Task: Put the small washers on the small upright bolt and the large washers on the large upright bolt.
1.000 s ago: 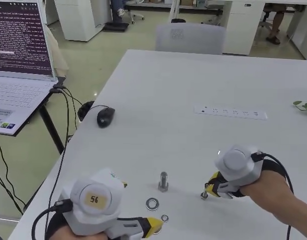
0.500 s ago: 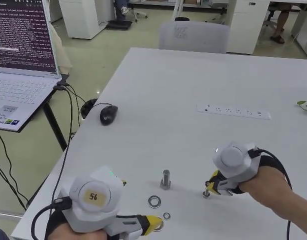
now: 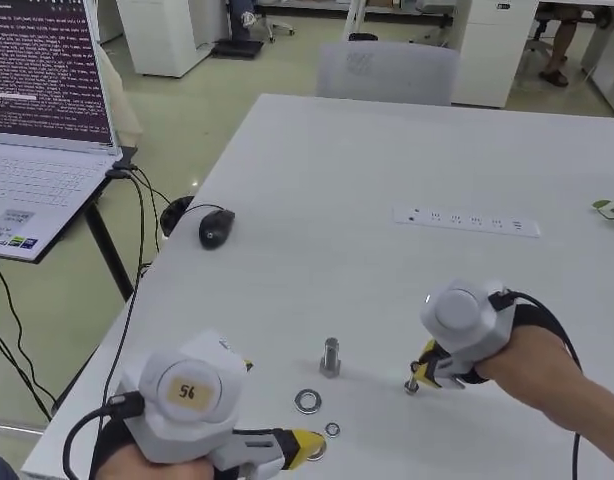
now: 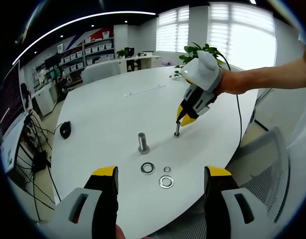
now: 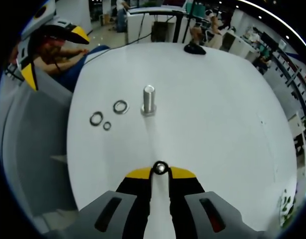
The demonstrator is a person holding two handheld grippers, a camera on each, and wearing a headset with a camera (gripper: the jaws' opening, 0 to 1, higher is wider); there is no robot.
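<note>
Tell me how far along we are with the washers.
Nothing looks finished: the large bolt looks bare. In hand: the right gripper pinches what looks like a small washer at the small bolt. Remaining: two large washers and a loose small washer lie before the open left gripper.

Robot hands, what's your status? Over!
Left gripper open. Right gripper shut on small washer at small bolt. Three washers loose by big bolt. Nothing in the way.
</note>
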